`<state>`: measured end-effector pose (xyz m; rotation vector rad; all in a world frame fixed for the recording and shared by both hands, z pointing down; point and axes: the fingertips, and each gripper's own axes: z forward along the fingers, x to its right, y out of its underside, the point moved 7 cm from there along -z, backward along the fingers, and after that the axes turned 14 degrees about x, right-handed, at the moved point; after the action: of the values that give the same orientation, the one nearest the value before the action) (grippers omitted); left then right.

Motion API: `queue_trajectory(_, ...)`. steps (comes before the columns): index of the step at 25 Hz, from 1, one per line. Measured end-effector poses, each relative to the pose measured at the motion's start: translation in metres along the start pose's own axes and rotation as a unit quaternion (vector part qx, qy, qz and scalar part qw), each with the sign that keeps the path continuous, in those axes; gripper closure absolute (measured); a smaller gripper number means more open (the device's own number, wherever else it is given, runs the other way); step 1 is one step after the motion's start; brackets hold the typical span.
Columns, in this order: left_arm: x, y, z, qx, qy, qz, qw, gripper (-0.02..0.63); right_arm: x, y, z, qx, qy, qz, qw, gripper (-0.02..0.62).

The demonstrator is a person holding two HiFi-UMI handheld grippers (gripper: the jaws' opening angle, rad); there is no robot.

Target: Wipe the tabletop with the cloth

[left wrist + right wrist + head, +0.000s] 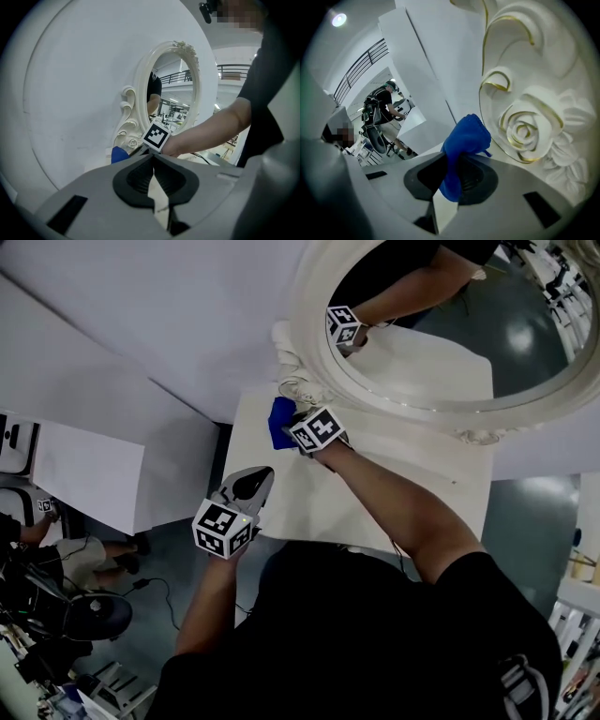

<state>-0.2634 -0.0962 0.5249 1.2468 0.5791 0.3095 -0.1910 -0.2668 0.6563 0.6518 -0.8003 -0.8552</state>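
Note:
A bunched blue cloth lies at the far left corner of the white tabletop, against the base of the mirror frame. My right gripper is shut on the cloth, which bulges out past the jaws in the right gripper view, close to a carved rose. Whether the cloth touches the table surface cannot be told. My left gripper hovers over the table's left edge, nearer to me, its jaws shut with nothing between them. In the left gripper view, the left gripper points toward the right gripper's marker cube and a bit of the cloth.
A large oval mirror in an ornate cream frame stands along the table's far side against the white wall. Left of the table the floor drops away, with a white panel and a chair. A person stands in the background.

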Motion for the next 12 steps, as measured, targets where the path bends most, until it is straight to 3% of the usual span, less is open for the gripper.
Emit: queue_trajectory(12, -0.002, 0.001, 0.004, -0.002, 0.007, -0.002, 1.0000, 0.592, 0.023, 0.035, -0.016, -0.041, 0.033, 0.013, 0.999, 0.543)
